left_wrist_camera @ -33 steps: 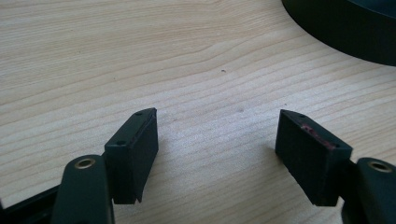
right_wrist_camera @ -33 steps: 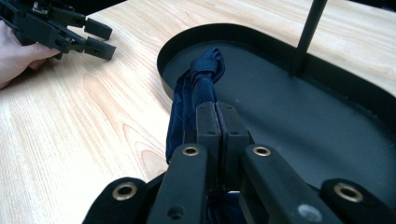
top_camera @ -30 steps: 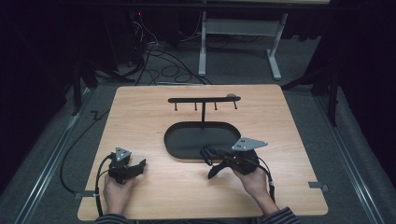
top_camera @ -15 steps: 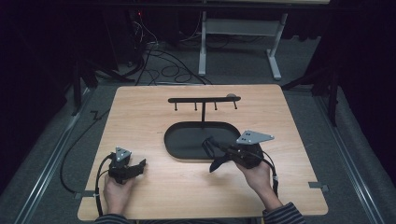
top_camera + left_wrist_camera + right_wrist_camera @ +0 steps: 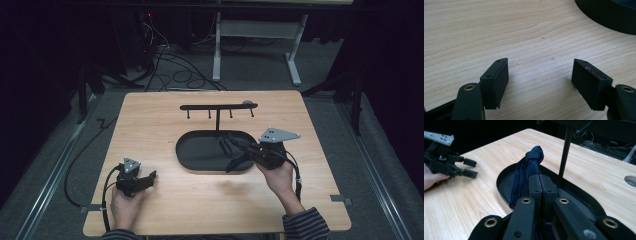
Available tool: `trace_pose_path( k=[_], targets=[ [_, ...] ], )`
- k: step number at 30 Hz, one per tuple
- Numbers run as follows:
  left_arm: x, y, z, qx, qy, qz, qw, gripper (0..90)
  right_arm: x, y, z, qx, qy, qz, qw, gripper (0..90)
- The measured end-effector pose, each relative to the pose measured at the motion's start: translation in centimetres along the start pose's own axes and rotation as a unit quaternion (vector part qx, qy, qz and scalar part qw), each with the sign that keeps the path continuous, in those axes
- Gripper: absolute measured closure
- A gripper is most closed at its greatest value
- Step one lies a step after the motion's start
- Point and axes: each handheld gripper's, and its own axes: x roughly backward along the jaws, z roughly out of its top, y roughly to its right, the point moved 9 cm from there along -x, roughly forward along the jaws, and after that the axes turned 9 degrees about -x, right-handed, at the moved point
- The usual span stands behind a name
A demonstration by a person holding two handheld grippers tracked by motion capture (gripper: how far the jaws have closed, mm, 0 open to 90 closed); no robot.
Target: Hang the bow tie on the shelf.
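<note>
A dark blue cloth (image 5: pixel 531 167) with a knot at its end is pinched between the closed jaws of my right gripper (image 5: pixel 539 178). In the high view the right gripper (image 5: pixel 229 143) hovers over the right half of the black oval tray (image 5: pixel 200 150), and the cloth (image 5: pixel 235 164) hangs below it. The tray's thin post (image 5: pixel 565 152) rises just behind the cloth and carries a black bar with hooks (image 5: pixel 217 106). My left gripper (image 5: pixel 150 176) rests on the wooden table at the front left. Its jaws are open around bare wood (image 5: pixel 540 72).
The tray's rim (image 5: pixel 609 17) lies ahead and to the right of the left gripper. Bare wood spreads around the tray on the table (image 5: pixel 150 130). Cables trail off the table's left edge (image 5: pixel 80 165). Dark floor and a white stand (image 5: pixel 250 30) lie beyond.
My right gripper has lifted off the front of the table with the cloth and moved up and back over the tray. The left gripper has stayed still.
</note>
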Motion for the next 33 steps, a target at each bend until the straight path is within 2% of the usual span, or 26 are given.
trace_pose_path(
  k=[22, 33],
  targets=[
    [0.0, 0.0, 0.0, 0.000, 0.001, 0.000, 1.0000, 30.5, -0.2, 1.5, 3.9, -0.008, 0.030, -0.009, 0.9995, 90.0],
    [0.0, 0.0, 0.0, 0.001, 0.001, -0.002, 1.0000, 30.4, -1.0, 1.8, 5.1, -0.013, 0.036, -0.017, 0.9991, 90.0]
  ],
)
